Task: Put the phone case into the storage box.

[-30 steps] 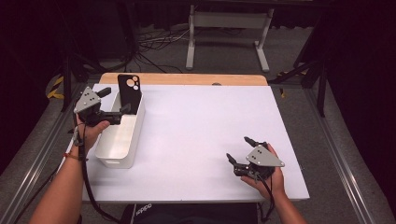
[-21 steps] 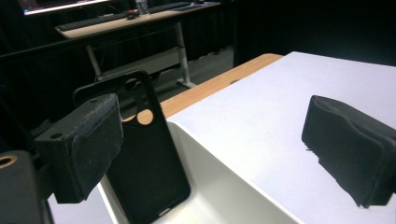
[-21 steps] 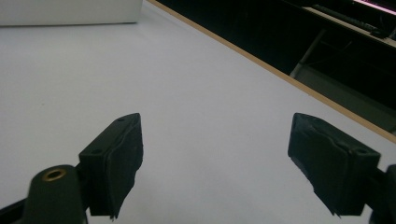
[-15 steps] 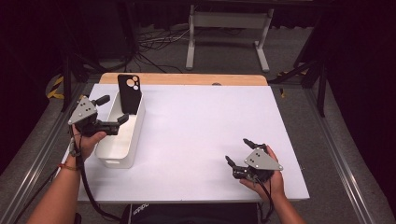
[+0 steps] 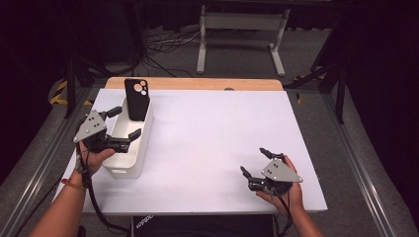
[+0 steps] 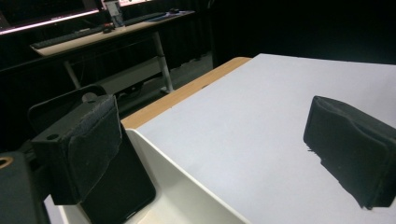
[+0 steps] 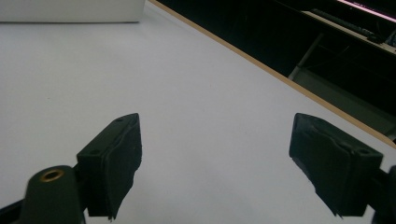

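A black phone case point(image 5: 137, 98) stands upright, leaning at the far end of a white bin point(image 5: 141, 153) on the left of the table. My left gripper point(image 5: 124, 123) hangs over the bin's left side, nearer the person than the case, open with nothing between its pads. In the left gripper view the case point(image 6: 119, 189) shows behind the left pad and above the bin's rim point(image 6: 187, 179), with the left gripper point(image 6: 215, 154) spread wide. My right gripper point(image 5: 254, 161) rests low at the table's near right, open and empty. In its own view the right gripper point(image 7: 224, 161) faces bare white tabletop.
The white table point(image 5: 217, 133) has a wooden strip point(image 5: 197, 83) along its far edge. A metal stand point(image 5: 239, 29) and cables lie on the floor beyond. The bin's side point(image 7: 70, 11) shows at the top left of the right gripper view.
My left gripper has drawn back from the phone case toward the person and slightly left. The case stays standing in the bin. The right gripper has kept still.
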